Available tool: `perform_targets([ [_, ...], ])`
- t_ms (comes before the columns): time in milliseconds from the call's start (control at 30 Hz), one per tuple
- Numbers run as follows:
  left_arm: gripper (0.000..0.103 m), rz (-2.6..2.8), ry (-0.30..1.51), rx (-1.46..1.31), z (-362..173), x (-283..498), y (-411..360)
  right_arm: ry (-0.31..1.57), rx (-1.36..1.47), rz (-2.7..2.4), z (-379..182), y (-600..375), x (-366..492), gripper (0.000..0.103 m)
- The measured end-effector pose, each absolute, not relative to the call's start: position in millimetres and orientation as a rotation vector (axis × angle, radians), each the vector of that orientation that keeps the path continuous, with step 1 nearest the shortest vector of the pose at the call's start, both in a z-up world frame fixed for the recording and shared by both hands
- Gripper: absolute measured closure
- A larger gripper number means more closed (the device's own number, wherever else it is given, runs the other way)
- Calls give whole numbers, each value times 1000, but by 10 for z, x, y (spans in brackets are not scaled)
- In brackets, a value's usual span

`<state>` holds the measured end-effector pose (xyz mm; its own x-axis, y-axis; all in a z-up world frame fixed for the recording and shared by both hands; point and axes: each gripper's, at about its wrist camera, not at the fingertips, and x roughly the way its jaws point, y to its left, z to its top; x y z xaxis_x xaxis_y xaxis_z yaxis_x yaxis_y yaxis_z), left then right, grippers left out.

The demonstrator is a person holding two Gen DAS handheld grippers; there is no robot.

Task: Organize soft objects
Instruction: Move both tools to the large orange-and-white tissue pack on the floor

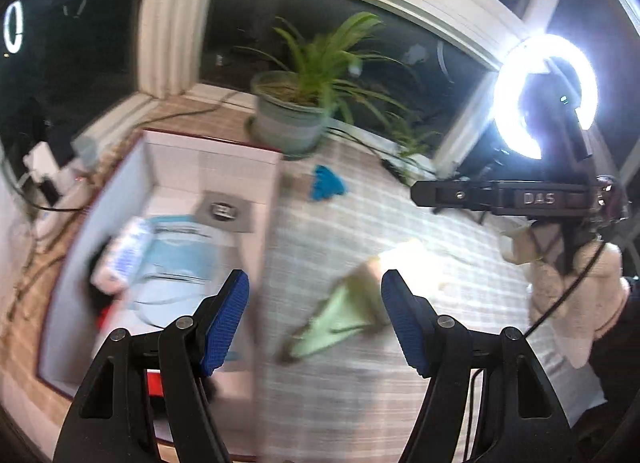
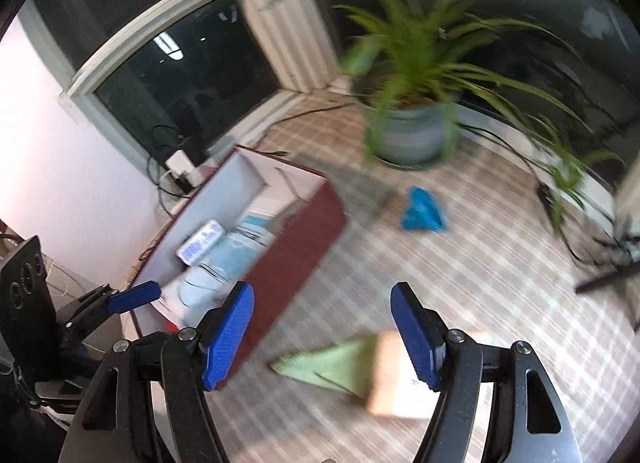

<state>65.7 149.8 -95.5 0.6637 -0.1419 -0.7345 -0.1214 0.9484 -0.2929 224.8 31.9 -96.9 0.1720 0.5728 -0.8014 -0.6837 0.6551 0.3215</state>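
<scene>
Both hand-held grippers are hanging over the checked tabletop point(image 2: 500, 247) with jaws spread and nothing between them: the left hand-held gripper point(image 1: 316, 319) and the right hand-held gripper point(image 2: 322, 333). A green cloth point(image 2: 332, 363) is lying near them, a blue cloth point(image 2: 422, 213) farther off, and the box point(image 2: 296, 247) at left is holding pale soft packs point(image 1: 180, 255).

From my left wrist I can read only one thing: the raised letters "DAS" on the black bar point(image 1: 516, 199) that juts in from the right below the ring light point(image 1: 546, 95). The white packet point(image 1: 124, 253) in the open box point(image 1: 176, 155) carries blue print, but it is too blurred for me to make out. From my right wrist the same packet's print is just as unreadable.
</scene>
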Motion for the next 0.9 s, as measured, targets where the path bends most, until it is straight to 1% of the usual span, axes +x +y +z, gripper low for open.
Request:
perform_targets([
  [433,35,-143,972,-394,-1493,1021,728,1195,49,756,-1455,-928,2519,36],
  [633,35,-146,1028,-453,-1762,1161,630,1263,96,756,-1748,-1083,2598,36],
  [900,35,-108,1061,-480,-1971,1349,593,1344,133,761,-2136,-1038,2709,36],
])
